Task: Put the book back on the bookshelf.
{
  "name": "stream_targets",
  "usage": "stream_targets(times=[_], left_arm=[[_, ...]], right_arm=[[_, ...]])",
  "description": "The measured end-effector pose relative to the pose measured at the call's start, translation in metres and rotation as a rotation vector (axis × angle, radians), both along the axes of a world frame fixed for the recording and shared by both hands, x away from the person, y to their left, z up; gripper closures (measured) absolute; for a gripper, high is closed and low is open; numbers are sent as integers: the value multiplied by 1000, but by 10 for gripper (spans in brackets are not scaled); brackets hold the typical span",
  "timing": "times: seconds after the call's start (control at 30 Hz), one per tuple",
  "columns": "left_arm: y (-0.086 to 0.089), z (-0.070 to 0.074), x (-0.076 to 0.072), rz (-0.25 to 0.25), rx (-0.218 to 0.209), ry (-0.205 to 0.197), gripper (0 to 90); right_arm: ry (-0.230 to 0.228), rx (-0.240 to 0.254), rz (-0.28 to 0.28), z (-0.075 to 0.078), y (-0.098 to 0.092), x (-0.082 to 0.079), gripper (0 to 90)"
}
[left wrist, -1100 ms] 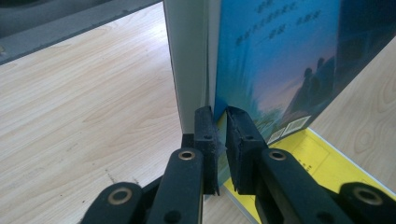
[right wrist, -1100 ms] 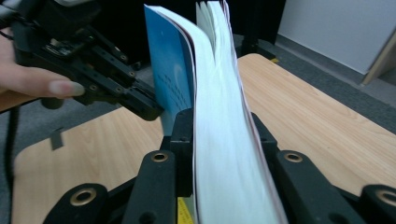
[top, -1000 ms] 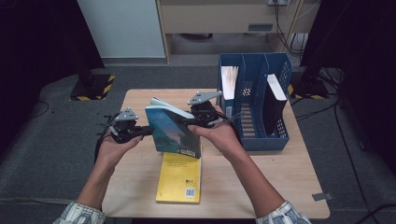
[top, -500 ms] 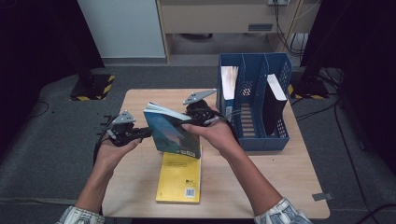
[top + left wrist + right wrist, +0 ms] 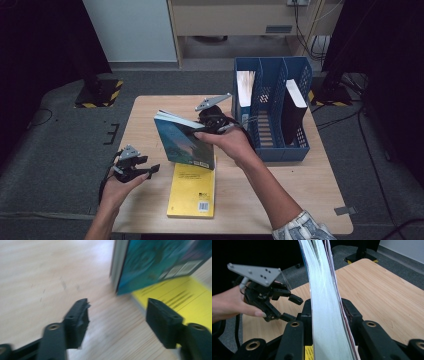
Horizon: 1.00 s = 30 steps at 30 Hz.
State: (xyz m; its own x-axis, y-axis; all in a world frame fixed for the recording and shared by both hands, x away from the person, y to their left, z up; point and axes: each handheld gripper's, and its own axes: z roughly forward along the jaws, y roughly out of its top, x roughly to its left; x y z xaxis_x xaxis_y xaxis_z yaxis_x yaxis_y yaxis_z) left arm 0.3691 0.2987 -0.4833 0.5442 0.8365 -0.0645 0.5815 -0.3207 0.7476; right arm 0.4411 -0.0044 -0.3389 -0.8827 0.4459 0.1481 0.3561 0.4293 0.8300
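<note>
While the right gripper (image 5: 212, 121) pinches the teal paperback book (image 5: 184, 141) upright, the left gripper (image 5: 151, 169) hangs spread; the yellow book (image 5: 194, 191) lies on the counter (image 5: 280, 190), probably unfiled.

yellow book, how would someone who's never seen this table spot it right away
Start at the wooden table with the blue file rack on its right side. Left of that rack, near the front edge, the yellow book lies flat. Unlike the teal book held upright above it in the right tongs, it is bright yellow, lying down and untouched, with a barcode at its near corner.
</note>
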Motion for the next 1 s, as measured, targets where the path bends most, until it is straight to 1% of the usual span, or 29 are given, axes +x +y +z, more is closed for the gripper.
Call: stream_targets(times=[0.07, 0.13, 0.17, 0.23, 0.27, 0.3, 0.47, 0.53, 0.67, 0.77, 0.83, 0.9, 1.0], left_arm=[[4, -4, -1, 19, 37, 4, 269], [8, -6, -1, 38, 37, 5, 240], [9, -8, -1, 44, 29, 12, 236], [9, -13, -1, 40, 26, 26, 216], [9, -14, -1, 37, 34, 38, 203], [9, -15, -1, 38, 35, 43, 186], [14, -18, 0, 46, 30, 45, 96], [17, -20, 0, 46, 29, 51, 81], [21, -22, 1, 56, 26, 65, 80], [23, -24, 1, 65, 18, 72, 80], [24, -24, 2, 73, 12, 76, 80], [25, -25, 2, 75, 10, 77, 80], [25, -26, 2, 70, 13, 77, 80]], right_arm=[[3, 1, 2, 0, 0, 0, 675], [15, 1, -1, -1, 1, 1, 671], [17, 2, -2, -1, 1, 1, 670], [25, 2, 1, -2, 2, 2, 674], [26, 4, 3, -2, 2, 3, 677], [28, 4, 3, -2, 2, 3, 681], [46, 6, -17, -1, 0, 6, 698], [64, 15, -35, -1, -2, 9, 704], [98, 45, -75, -1, -5, 16, 719], [143, 72, -113, -1, -8, 21, 729], [177, 100, -126, -3, -9, 24, 730], [190, 115, -132, -4, -10, 26, 730], [195, 120, -148, -3, -10, 27, 730]])
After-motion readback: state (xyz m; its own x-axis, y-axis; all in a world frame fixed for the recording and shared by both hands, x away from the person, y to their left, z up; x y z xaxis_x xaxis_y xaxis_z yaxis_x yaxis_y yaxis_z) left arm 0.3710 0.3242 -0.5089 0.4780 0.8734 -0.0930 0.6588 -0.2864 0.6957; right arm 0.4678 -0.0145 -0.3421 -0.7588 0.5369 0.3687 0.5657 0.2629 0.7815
